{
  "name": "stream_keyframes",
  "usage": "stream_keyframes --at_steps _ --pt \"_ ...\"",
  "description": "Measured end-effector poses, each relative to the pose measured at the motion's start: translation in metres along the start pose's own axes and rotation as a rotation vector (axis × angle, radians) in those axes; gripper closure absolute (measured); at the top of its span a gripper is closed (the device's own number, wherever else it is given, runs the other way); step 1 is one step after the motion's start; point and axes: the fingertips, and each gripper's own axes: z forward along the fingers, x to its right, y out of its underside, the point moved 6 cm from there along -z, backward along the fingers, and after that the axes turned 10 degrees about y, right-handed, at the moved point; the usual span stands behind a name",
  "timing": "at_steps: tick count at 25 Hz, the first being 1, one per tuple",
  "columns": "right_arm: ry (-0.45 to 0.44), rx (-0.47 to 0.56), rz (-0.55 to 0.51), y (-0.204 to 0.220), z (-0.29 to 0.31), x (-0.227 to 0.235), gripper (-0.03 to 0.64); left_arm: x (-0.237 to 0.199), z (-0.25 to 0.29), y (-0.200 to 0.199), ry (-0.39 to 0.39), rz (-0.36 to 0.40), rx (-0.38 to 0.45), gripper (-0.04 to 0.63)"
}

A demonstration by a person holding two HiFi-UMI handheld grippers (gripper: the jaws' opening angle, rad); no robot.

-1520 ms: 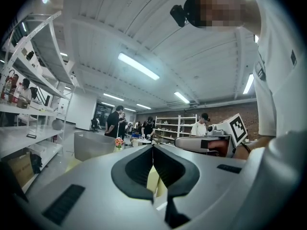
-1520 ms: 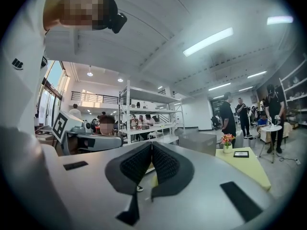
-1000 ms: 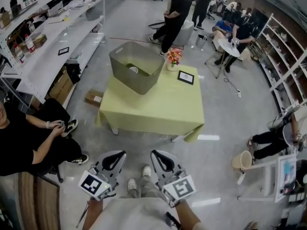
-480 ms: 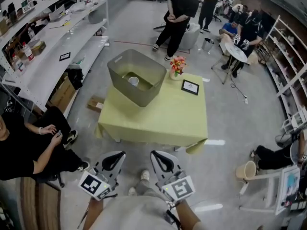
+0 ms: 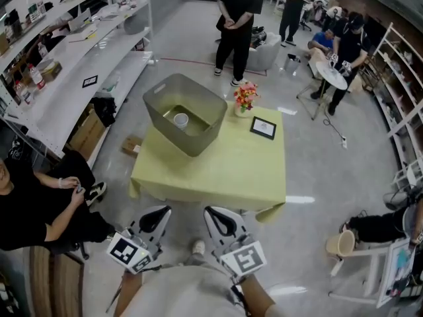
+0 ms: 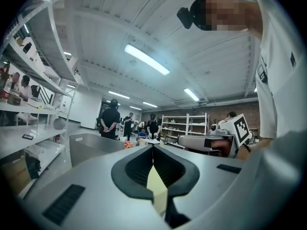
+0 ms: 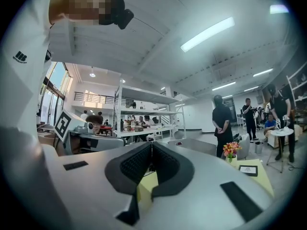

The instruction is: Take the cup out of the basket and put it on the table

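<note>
Closest to us are our two tools, held out level in front of our body. The left tool point(image 5: 157, 215) has its jaws pressed together, and nothing is between them. The right tool point(image 5: 218, 218) is pressed together too, and it is empty as well. Both are well apart from the worktop point(image 5: 225, 170), with bare floor point(image 5: 310, 177) in between.

We think the job has not really started. The cup point(image 5: 181, 119) sits at the bottom of the basket point(image 5: 165, 132), and the basket stands on the far left corner of the worktop. No tool is near the cup. We have to get up to the worktop, open a tool, reach down into the basket, pinch the cup, lift it out and set it on the cloth. All of that is left to do.

The worktop has a yellow-green cloth over it, and its near part is bare. On its far side, right of the basket, stand a small pot of flowers point(image 5: 245, 98) and a little dark frame point(image 5: 263, 127).

The room is big, with a grey floor. A person in black point(image 5: 33, 203) sits at our near left. Long white shelves point(image 5: 73, 65) run along the left wall. Far off, more people point(image 5: 234, 18) stand or sit, and more shelves stand on the right.
</note>
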Motion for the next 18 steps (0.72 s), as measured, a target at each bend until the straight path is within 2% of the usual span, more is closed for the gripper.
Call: stream_keyframes --at_steps 18 --pt "-0.069 0.016 -0.031 0.002 0.054 0.051 0.607 -0.041 0.052 -0.007 -0.056 0.020 0.002 0.586"
